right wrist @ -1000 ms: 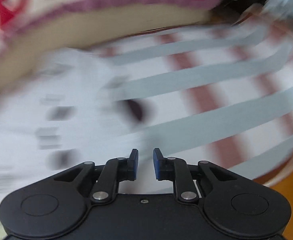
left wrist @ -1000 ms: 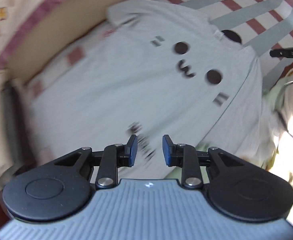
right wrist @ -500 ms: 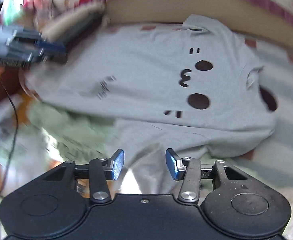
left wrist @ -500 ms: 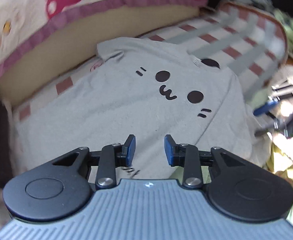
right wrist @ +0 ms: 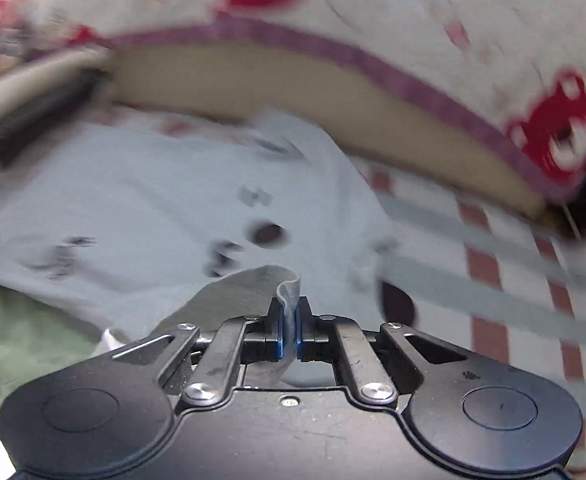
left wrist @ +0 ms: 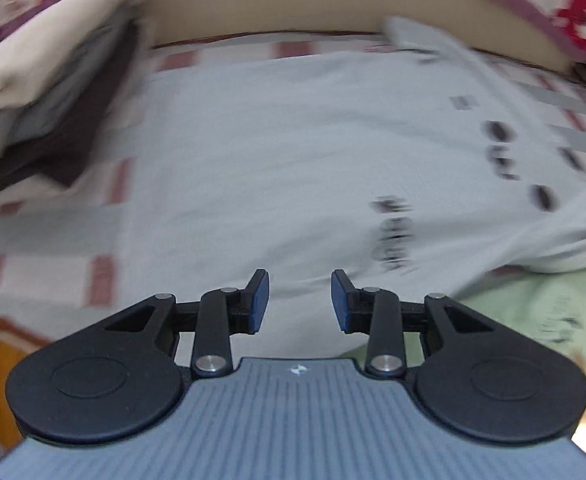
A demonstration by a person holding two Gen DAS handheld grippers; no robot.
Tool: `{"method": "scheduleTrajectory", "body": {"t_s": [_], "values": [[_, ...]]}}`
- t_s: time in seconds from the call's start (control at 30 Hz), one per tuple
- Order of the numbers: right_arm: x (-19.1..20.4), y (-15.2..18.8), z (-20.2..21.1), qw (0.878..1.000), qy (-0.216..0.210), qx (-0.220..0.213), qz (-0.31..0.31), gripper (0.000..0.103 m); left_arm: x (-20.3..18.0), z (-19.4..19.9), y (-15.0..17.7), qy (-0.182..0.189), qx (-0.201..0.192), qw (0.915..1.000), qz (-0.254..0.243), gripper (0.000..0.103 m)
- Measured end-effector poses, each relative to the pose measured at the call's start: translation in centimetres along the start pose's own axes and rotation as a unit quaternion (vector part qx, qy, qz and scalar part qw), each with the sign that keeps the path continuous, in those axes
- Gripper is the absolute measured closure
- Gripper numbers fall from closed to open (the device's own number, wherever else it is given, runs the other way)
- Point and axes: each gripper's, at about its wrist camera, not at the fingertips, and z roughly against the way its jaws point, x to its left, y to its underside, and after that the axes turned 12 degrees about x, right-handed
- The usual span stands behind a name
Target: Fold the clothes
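Grey T-shirt (left wrist: 277,152): spread flat across striped bedsheet (left wrist: 53,264), blurred black face print and lettering toward right side in left wrist view; one edge lifted off the sheet in right wrist view

Right gripper (right wrist: 289,332): jaws closing, blue pads clamped on a raised fold of the grey T-shirt (right wrist: 165,200), cloth bunched and standing up just above the fingertips

Left gripper (left wrist: 300,304): jaws partly apart, nothing between them, poised over lower hem area of the grey T-shirt; contact with cloth cannot be told

Green garment (left wrist: 533,312): crumpled at lower right of left wrist view, lying against and partly under the shirt edge; also at lower left of right wrist view (right wrist: 21,320)

Folded pile (left wrist: 45,92): cream, grey and dark layers stacked at upper left, beside the shirt on the sheet

Bedsheet, far side (right wrist: 493,264): white with grey bands and brick-red blocks, bare to right of shirt

Tan bolster (right wrist: 293,88): runs along far edge behind shirt

Patterned cover (right wrist: 373,8): cream with red motifs and purple border, above the tan bolster
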Motion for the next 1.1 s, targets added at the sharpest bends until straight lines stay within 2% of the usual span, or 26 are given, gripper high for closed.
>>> {"method": "scheduleTrajectory", "body": {"t_s": [0.07, 0.13, 0.2, 0.23, 0.3, 0.37, 0.47, 0.53, 0.57, 0.6, 0.67, 0.8, 0.83, 0.9, 0.93, 0.97, 1.03, 1.1], "values": [[-0.4, -0.6, -1.7, 1.000, 0.008, 0.016, -0.018, 0.091, 1.9, -0.1, 1.0, -0.018, 0.001, 0.9994, 0.029, 0.070], [-0.4, -0.6, -3.0, 0.999, 0.023, 0.038, -0.028, 0.089, 3.9, -0.1, 2.1, -0.014, 0.006, 0.9978, 0.064, 0.070], [-0.4, 0.0, -3.5, 0.997, 0.032, 0.049, -0.043, 0.074, 5.5, 0.0, 3.4, -0.009, 0.011, 0.9955, 0.094, 0.070], [-0.4, 0.3, -3.3, 0.997, 0.022, 0.045, -0.056, 0.070, 6.1, 0.0, 4.1, -0.010, 0.014, 0.9946, 0.103, 0.070], [-0.7, 1.1, -2.4, 0.996, -0.014, 0.028, -0.084, 0.066, 7.1, 0.1, 5.4, -0.013, 0.016, 0.9927, 0.119, 0.068], [-1.0, 1.8, -1.2, 0.991, -0.080, 0.012, -0.103, 0.064, 8.1, 0.3, 6.4, -0.011, 0.010, 0.9909, 0.134, 0.060], [-1.1, 2.0, -0.7, 0.975, -0.190, 0.010, -0.114, 0.047, 9.6, 0.1, 7.3, -0.006, 0.014, 0.9868, 0.162, 0.059], [-0.4, 1.4, -1.2, 0.972, -0.209, 0.021, -0.104, 0.047, 10.4, 0.0, 7.5, -0.007, 0.018, 0.9844, 0.175, 0.059], [0.2, 1.1, -1.6, 0.974, -0.204, 0.026, -0.098, 0.042, 10.7, 0.0, 7.6, -0.010, 0.019, 0.9834, 0.180, 0.059], [0.6, 0.7, -2.2, 0.975, -0.196, 0.038, -0.095, 0.036, 11.0, 0.0, 7.7, -0.011, 0.019, 0.9828, 0.183, 0.059], [1.3, 0.1, -3.7, 0.975, -0.188, 0.067, -0.099, 0.036, 11.2, 0.3, 7.9, -0.013, 0.017, 0.9823, 0.186, 0.059], [1.9, 0.3, -7.7, 0.957, -0.195, 0.153, -0.150, 0.036, 11.4, 0.0, 8.0, -0.015, 0.022, 0.9819, 0.188, 0.059], [2.1, 0.7, -8.2, 0.958, -0.196, 0.148, -0.151, 0.040, 11.4, 0.0, 8.2, -0.014, 0.024, 0.9819, 0.187, 0.059], [3.2, 1.3, -7.0, 0.971, -0.190, 0.103, -0.100, 0.097, 11.4, -0.3, 8.3, -0.014, 0.028, 0.9820, 0.186, 0.059], [3.9, 1.6, -5.8, 0.978, -0.185, 0.076, -0.062, 0.097, 11.5, -0.2, 8.3, -0.017, 0.028, 0.9822, 0.185, 0.059], [4.0, 2.0, -4.0, 0.978, -0.197, 0.052, -0.038, 0.097, 11.6, -0.1, 8.3, -0.020, 0.028, 0.9823, 0.184, 0.059], [3.8, 2.9, 0.1, 0.974, -0.228, 0.013, -0.002, 0.097, 12.0, 0.5, 8.4, -0.022, 0.025, 0.9824, 0.184, 0.059], [2.9, 4.0, 3.6, 0.969, -0.245, 0.003, 0.024, 0.097, 12.6, 1.1, 8.9, -0.019, 0.022, 0.9813, 0.191, 0.055]]}}
